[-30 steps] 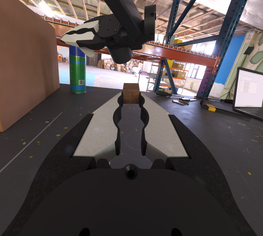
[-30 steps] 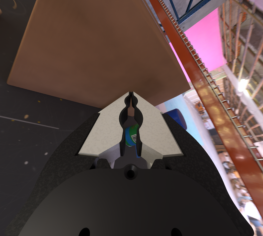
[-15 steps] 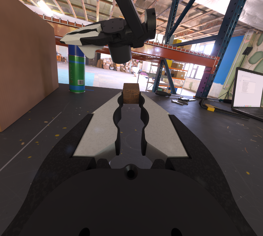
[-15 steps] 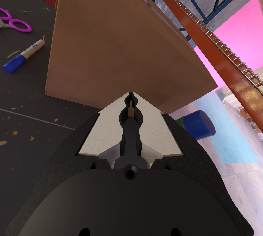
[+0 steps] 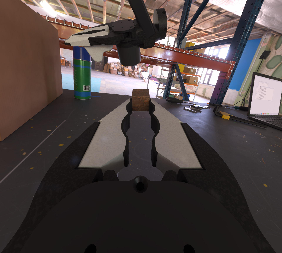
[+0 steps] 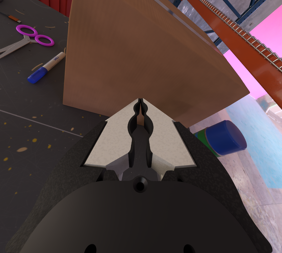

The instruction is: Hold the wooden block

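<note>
The left gripper (image 5: 140, 102) clamps the wooden block (image 5: 140, 100) at its fingertips near the counter's far edge (spray can (image 5: 82, 74) far left), while the right gripper (image 6: 140, 100) is clenched empty.

A warehouse workshop: tall blue-and-orange pallet racking (image 5: 190, 56) rises ahead of the left gripper (image 5: 140, 102), piled cartons (image 5: 122, 68) far beyond it, bare roof trusses above. The dark paint-flecked tabletop (image 5: 213, 146) carries a screwdriver (image 5: 175, 100) to its right, a spray can (image 5: 82, 76) to its left.
</note>
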Robot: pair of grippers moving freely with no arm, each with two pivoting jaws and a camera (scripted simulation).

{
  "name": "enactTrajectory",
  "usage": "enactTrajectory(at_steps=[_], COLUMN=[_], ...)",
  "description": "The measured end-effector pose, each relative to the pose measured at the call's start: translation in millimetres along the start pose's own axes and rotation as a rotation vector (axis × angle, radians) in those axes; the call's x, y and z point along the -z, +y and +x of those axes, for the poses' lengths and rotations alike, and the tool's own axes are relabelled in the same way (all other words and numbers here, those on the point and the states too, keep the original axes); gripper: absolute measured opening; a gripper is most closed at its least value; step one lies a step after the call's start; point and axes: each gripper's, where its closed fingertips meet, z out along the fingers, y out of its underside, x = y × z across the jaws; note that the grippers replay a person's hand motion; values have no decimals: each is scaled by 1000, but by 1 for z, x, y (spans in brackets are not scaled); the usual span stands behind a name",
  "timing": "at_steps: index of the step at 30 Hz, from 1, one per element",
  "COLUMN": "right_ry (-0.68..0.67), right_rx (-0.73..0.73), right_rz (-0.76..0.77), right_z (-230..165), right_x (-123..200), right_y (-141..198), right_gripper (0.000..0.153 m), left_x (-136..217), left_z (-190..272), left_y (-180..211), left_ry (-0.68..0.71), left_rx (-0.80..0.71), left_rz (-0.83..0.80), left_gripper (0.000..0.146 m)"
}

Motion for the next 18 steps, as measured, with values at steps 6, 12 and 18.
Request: enactTrajectory(at_steps=[6, 12, 18], right_ry=[-32, -47, 181], right_rx=[1, 2, 94], right_rz=[-9, -16, 90], right_z=[0, 1, 13], right_x=[0, 1, 40], right_y=[0, -1, -20], right_gripper=[0, 0, 0], left_x=[0, 0, 1], left_z=[0, 0, -1], left_y=[0, 0, 0], left_ry=[1, 1, 1], left_rx=[1, 2, 8], left_rz=[0, 0, 2], left_gripper=[21, 21, 21])
